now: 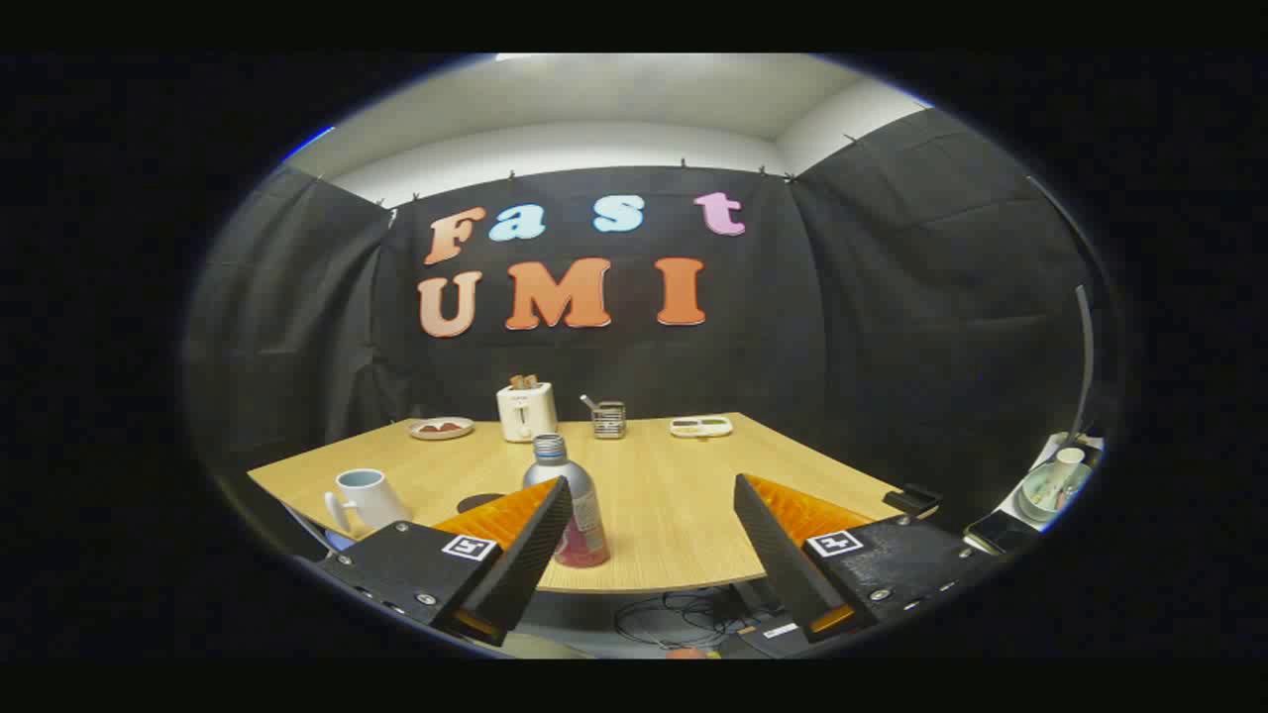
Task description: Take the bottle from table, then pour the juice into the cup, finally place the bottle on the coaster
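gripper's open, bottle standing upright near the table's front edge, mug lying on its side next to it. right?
Not quite. In the gripper view the mug stands upright on the table, not on its side. The rest holds: the gripper is open, and the bottle stands upright near the front edge, just ahead of one finger.

The hand-held gripper [654,540] gapes wide, empty; the bottle [575,510] stands upright on the table [674,505] just beyond its left finger.

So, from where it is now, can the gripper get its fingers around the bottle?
Probably yes. The gripper is open with wide-spread fingers, and the bottle stands upright on the table just ahead, beside the left finger rather than centred in the gap. Nothing stands between them; the cup sits off to the left.
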A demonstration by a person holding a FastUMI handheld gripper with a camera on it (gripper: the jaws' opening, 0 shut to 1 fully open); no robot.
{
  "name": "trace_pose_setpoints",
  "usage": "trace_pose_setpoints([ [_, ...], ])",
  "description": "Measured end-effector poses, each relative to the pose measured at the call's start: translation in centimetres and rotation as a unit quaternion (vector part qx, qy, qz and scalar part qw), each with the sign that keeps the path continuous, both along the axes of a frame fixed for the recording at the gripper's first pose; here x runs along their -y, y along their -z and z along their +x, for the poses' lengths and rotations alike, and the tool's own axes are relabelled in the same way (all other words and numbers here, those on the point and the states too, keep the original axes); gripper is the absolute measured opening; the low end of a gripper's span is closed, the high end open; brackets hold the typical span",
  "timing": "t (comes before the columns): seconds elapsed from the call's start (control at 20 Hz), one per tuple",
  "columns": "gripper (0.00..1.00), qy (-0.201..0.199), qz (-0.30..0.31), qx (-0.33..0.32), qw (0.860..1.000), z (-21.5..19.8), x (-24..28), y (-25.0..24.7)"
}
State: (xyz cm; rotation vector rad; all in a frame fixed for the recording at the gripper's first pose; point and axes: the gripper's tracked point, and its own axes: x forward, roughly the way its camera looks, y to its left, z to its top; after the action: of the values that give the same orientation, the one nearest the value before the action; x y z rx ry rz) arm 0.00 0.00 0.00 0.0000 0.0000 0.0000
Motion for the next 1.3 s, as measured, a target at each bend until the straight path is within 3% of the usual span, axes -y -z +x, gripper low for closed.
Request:
trace_pose_setpoints([
  [0.7,0.98,-0.045,-0.016,-0.016,0.999,3.9,-4.1,1.5],
  [0.85,0.98,-0.054,0.005,-0.014,0.998,3.7,-4.9,1.9],
  [1.3,0.98,-0.047,-0.014,0.007,0.999,4.7,-5.2,2.4],
])
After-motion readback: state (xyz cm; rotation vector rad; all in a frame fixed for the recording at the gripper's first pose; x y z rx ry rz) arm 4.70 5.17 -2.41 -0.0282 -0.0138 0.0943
